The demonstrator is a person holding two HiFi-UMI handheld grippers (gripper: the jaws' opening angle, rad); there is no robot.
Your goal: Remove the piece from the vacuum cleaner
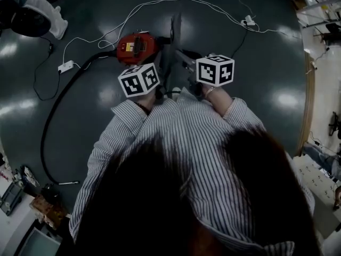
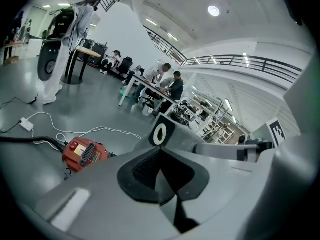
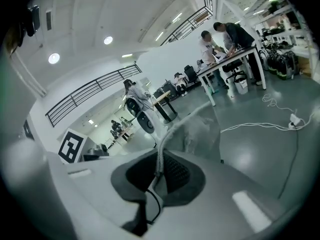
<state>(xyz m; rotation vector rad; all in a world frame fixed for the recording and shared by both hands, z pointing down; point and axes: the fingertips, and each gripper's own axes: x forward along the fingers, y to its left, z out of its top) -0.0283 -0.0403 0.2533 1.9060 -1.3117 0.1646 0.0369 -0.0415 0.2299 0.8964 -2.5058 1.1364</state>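
The left claw (image 2: 161, 166) is clenched on the lower edge of the piece (image 2: 167, 134), a flat grey part with a white oval mark on its face, which rises upright from between the dark pads. The right claw (image 3: 159, 176) is clenched on the same piece, nipping a thin pale edge of it, with the greyish body of the part standing just beyond its jaws. In the head view both claws are held out side by side in front of the person's striped shirt (image 1: 181, 143), their marker cubes (image 1: 139, 80) close together. The red vacuum cleaner (image 1: 137, 47) sits on the dark floor (image 1: 266, 52), ahead of the left claw and just beside the held piece; I cannot tell whether the two touch. A black hose (image 1: 58, 105) curves away from the cleaner's left side, and a white cable (image 1: 160, 1) loops across the floor beyond it. People sit at a white desk (image 2: 137, 81) far off.
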